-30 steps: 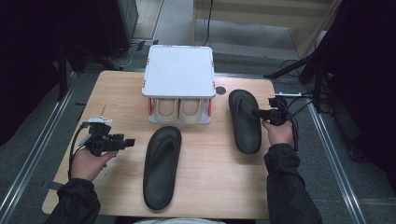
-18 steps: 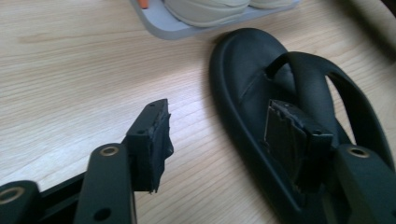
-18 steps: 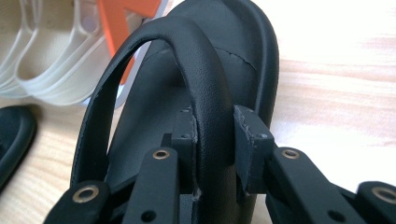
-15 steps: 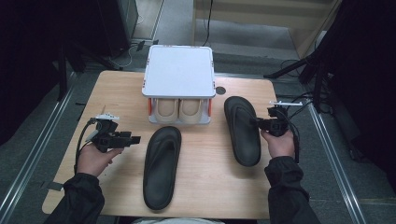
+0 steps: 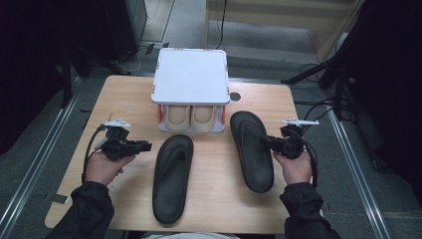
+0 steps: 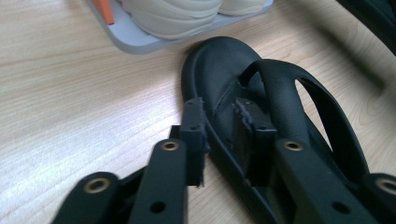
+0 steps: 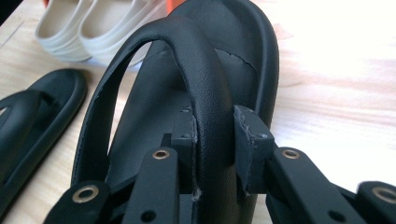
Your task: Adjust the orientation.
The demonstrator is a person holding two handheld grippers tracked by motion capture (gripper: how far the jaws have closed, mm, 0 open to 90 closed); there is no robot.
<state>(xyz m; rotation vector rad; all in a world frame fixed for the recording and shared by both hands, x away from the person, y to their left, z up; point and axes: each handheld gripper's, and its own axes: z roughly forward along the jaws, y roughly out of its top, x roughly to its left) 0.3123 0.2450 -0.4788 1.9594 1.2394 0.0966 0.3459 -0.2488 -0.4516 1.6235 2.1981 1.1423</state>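
right gripper (image 7: pixel 212 128) clamped on the strap of the right black flip-flop (image 5: pixel 252 150) at its outer edge, left gripper (image 6: pixel 219 123) just closed in, jaws straddling the rim of the left black flip-flop (image 5: pixel 172 175), can't tell if it's pinched, both sandals on the wooden table (image 5: pixel 124 94) in front of the shoe rack (image 5: pixel 191 79)

2 sandals (image 5: pixel 172 177) (image 5: pixel 251 149) lie side by side before the rack (image 5: pixel 191 82), apparently holding 2 shoes (image 5: pixel 190 115).
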